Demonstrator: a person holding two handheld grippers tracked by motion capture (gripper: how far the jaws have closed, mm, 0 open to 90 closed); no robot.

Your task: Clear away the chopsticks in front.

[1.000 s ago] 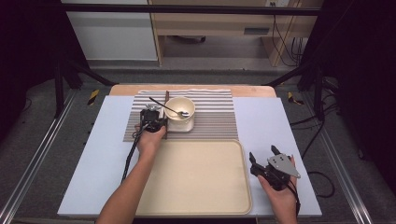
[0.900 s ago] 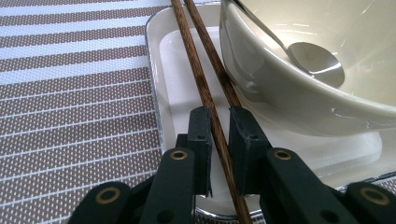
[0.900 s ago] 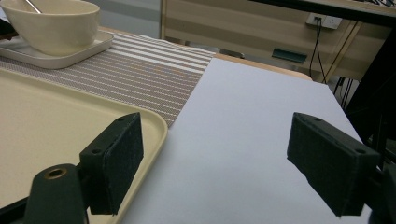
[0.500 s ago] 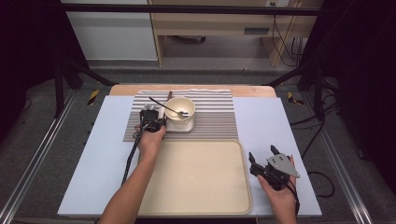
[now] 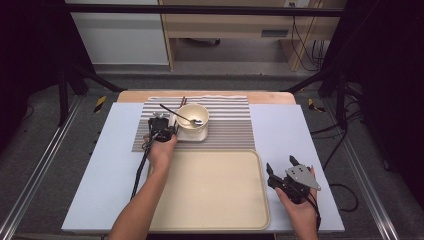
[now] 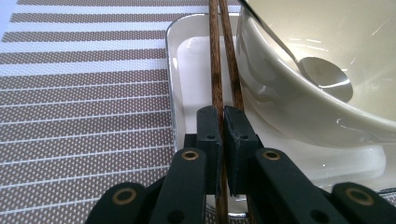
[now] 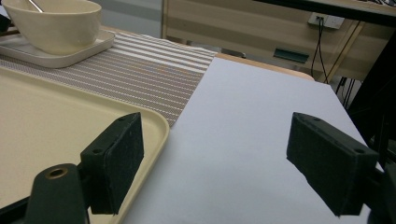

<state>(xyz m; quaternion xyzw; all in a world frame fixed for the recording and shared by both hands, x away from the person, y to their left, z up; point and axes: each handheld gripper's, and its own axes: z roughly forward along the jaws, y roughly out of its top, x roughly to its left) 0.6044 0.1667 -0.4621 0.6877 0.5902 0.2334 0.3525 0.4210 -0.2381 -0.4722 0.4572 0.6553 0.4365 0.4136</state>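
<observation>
A pair of dark wooden chopsticks (image 6: 215, 56) lies on a white rectangular dish (image 6: 187, 70), along the left side of a cream bowl (image 6: 299, 102). A metal spoon (image 6: 322, 77) rests inside the bowl. My left gripper (image 6: 223, 126) is shut on the chopsticks; its jaws have just been closing on them. In the high view the left gripper (image 5: 161, 125) sits just left of the bowl (image 5: 192, 116), with the chopsticks' far ends (image 5: 183, 101) poking out beyond it. My right gripper (image 7: 219, 156) is open and holds nothing. It hovers over the table right of the tray (image 5: 280, 166).
A brown-and-white striped placemat (image 5: 227, 127) lies under the dish. A large cream tray (image 5: 215, 192) sits in front of it on the pale blue tabletop (image 5: 280, 130). The tray's corner (image 7: 154, 123) lies by the right gripper's left jaw. Dark stands flank the table.
</observation>
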